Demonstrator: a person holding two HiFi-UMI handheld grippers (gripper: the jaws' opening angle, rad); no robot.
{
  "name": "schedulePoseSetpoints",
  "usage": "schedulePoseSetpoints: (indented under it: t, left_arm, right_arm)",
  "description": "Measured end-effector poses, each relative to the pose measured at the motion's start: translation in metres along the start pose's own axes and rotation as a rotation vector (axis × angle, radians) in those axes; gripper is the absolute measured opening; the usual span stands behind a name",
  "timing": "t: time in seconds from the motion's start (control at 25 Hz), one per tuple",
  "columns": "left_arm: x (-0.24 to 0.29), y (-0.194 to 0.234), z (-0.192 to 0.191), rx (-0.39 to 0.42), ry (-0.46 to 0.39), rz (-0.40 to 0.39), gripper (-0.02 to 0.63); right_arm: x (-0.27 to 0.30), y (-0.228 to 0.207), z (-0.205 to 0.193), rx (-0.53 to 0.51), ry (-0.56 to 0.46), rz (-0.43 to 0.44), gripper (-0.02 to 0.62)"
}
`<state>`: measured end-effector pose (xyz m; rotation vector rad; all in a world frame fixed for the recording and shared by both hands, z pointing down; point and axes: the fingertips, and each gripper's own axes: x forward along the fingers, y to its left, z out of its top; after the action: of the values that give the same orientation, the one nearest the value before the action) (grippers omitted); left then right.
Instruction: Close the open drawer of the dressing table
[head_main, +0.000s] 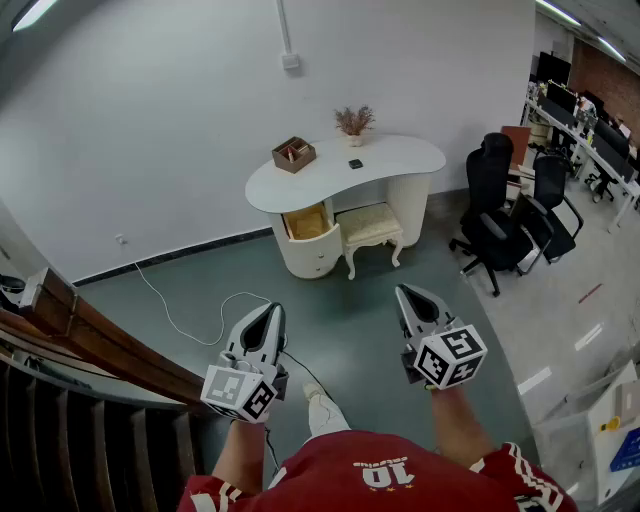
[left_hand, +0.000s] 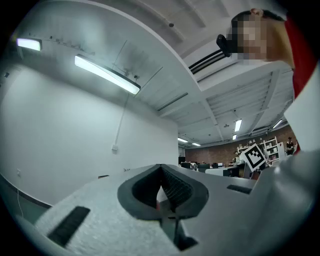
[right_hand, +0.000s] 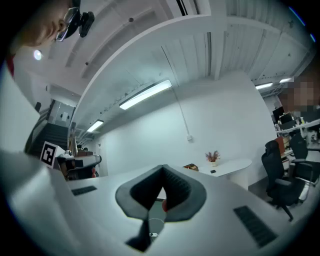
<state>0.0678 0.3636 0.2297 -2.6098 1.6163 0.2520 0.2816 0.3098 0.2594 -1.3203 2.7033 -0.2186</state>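
The left gripper (head_main: 271, 313) is hovering over the grey floor at 7 o'clock in the head view, its jaws pressed together on nothing. Well ahead, toward 12 o'clock, the white dressing table (head_main: 400, 155) is standing against the wall, its drawer (head_main: 307, 222) hanging open at the table's 7 o'clock end, just beside a cushioned stool (head_main: 369, 225). A small dark item (head_main: 355, 164), perhaps a phone, is lying on top. The right gripper (head_main: 409, 296) is floating at 5 o'clock, jaws likewise closed and empty. Black office chairs (head_main: 495, 215) are standing at 3 o'clock.
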Motion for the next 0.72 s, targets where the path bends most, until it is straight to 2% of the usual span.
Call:
schedulePoseSetpoints:
  t: [0.4, 0.72]
  left_arm:
    - [-0.008, -0.003, 0.003, 0.018, -0.016, 0.051, 0.002]
    - [0.000, 0.004, 0.000, 0.042, -0.015, 0.060, 0.002]
  right_arm:
    - [-0.008, 0.003, 0.000, -0.041, 0.008, -0.004, 0.002]
    - [0.003, 0.000, -0.002, -0.062, 0.009, 0.004, 0.002]
